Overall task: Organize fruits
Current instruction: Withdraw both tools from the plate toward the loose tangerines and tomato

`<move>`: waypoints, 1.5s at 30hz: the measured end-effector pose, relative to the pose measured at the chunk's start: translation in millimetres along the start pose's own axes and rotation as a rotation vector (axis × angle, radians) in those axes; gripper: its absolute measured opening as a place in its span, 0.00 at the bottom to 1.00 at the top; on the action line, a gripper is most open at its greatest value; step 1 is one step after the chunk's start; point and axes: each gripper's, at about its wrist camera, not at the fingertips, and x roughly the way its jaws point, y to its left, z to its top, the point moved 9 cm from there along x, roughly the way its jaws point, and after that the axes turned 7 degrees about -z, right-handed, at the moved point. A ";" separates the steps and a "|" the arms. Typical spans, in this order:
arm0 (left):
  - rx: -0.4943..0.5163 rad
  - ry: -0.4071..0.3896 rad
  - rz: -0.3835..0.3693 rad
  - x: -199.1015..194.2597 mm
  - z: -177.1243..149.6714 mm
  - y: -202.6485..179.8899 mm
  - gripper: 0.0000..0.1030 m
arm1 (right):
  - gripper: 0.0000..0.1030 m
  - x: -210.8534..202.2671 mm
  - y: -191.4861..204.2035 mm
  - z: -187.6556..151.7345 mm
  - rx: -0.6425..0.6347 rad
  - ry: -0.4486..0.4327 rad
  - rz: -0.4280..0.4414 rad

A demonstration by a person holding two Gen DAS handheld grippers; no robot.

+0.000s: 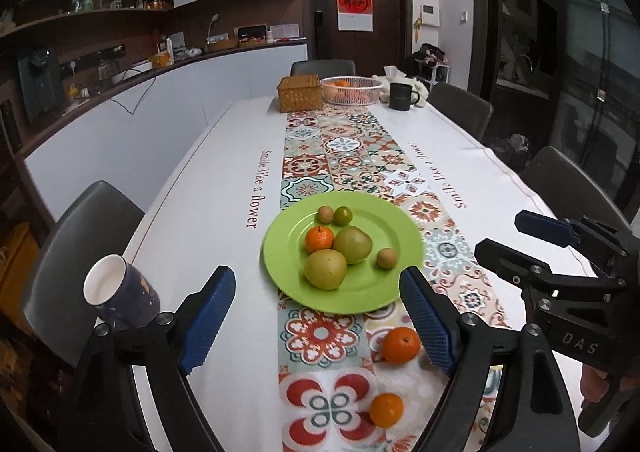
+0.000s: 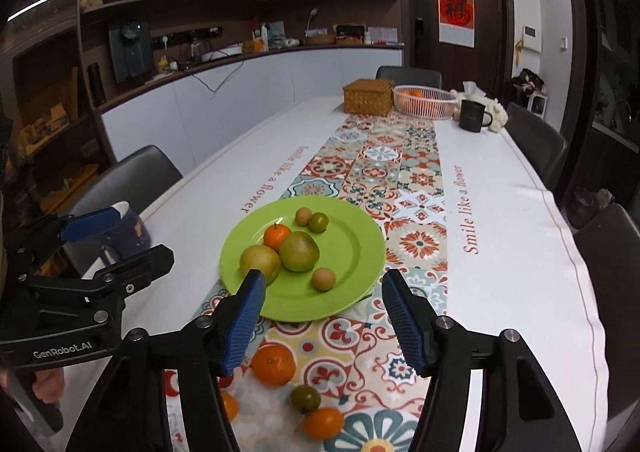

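Both your left gripper (image 1: 318,308) and right gripper (image 2: 323,310) stand open, empty. Six fruits sit on the round green plate (image 1: 384,292); loose orange tangerines (image 1: 401,344) lie just beside it.

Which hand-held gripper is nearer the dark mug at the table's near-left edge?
Left. The left hand-held gripper hangs beside the dark mug; the right hand-held gripper is across the green plate.
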 end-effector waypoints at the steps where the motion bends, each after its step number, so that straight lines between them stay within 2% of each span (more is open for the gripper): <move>1: 0.003 -0.005 0.004 -4.1 -1.3 -1.8 0.82 | 0.60 -5.2 -0.9 -0.5 -0.003 -0.009 -0.004; 12: -0.004 -0.002 -0.006 -28.8 -27.0 -23.2 0.82 | 0.60 -39.8 -3.6 -21.9 -0.017 -0.029 0.003; 21: 0.022 0.037 -0.021 -26.9 -58.8 -34.6 0.82 | 0.60 -45.4 -2.6 -53.0 -0.034 0.010 0.000; 28: 0.050 0.068 -0.026 -16.9 -81.4 -39.1 0.82 | 0.60 -39.5 0.1 -79.6 -0.055 0.063 -0.004; 45: 0.014 0.245 -0.073 35.8 -142.5 -39.7 0.81 | 0.60 4.2 2.0 -133.1 -0.089 0.217 -0.005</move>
